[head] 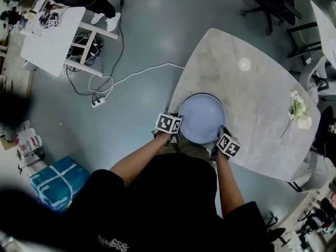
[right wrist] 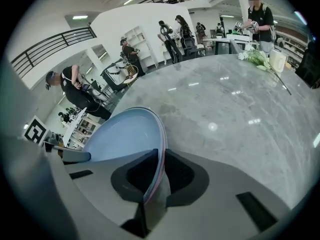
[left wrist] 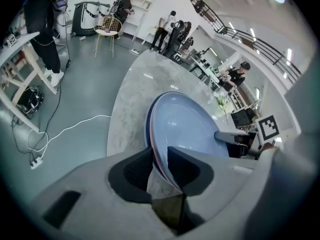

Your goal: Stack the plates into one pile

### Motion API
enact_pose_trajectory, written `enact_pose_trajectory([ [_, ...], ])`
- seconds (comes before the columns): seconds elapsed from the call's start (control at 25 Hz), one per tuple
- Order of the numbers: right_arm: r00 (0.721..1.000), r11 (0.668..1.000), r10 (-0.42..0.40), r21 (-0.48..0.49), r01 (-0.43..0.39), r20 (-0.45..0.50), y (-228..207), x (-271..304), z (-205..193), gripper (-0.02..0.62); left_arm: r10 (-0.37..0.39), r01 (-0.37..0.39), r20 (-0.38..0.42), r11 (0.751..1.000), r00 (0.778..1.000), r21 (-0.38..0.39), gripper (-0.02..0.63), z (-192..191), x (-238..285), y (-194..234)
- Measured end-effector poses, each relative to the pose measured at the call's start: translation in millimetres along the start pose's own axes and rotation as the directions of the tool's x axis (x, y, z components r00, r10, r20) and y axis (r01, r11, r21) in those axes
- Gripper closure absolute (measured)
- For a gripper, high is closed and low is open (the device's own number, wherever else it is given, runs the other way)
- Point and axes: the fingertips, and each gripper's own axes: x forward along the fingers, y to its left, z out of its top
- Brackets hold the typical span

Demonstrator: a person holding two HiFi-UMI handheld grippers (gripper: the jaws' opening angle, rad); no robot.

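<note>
So the pile of plates (head: 201, 118) was round glossy ones, pale blue on top with pink and dark rims peeking out underneath. It sat at the near edge of the grey marble-look table (head: 252, 77), right in front of the person. From the head view, a bit of it looked like it hung past the edge. I couldn't tell if it was fully resting or just above the surface.

The right gripper (right wrist: 159, 166) was clamped on the right side of the rim, with the layered edge filling the gap between its pads. The left gripper (left wrist: 160, 156) had the opposite rim between its jaws. There the jaws stood a little apart, with a sliver of table showing beside the rim, so I'd call it loose rather than pinching.

Handling-wise, I'd guess these are stiff and hard, probably ceramic or something like it. One plate wouldn't weigh much, but a pile would. The glaze looked slick, so the plates could slide over each other if the pile tipped, and a knocked rim would likely chip. The best hold seemed to be what was already happening: two opposite points on the rim, pads biting across all the layers, pile kept level.
</note>
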Motion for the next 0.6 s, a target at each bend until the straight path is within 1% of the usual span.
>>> enact_pose_trajectory([
  [0.16,1.000,1.000,0.011,-0.029,-0.010,0.022,2.0,1.4,4.0,0.549,-0.005,0.005,-0.019,1.000,1.000,0.020,0.489,-1.3,-1.5,-4.7],
  [0.28,0.999,0.999,0.010,-0.038,-0.008,0.034,3.9,3.3,4.1,0.549,0.002,-0.002,-0.010,1.000,1.000,0.009,0.422,-4.5,-2.2,-8.4],
  [0.4,0.999,0.999,0.000,-0.047,0.002,0.041,5.6,2.2,4.9,0.549,0.036,-0.036,0.016,0.999,0.999,-0.004,0.397,-7.8,-3.5,-6.9],
  [0.6,0.999,0.998,-0.009,-0.066,0.012,0.043,6.5,0.6,5.1,0.549,0.049,-0.046,0.060,0.998,0.997,-0.043,0.396,-6.6,-10.1,-5.1],
])
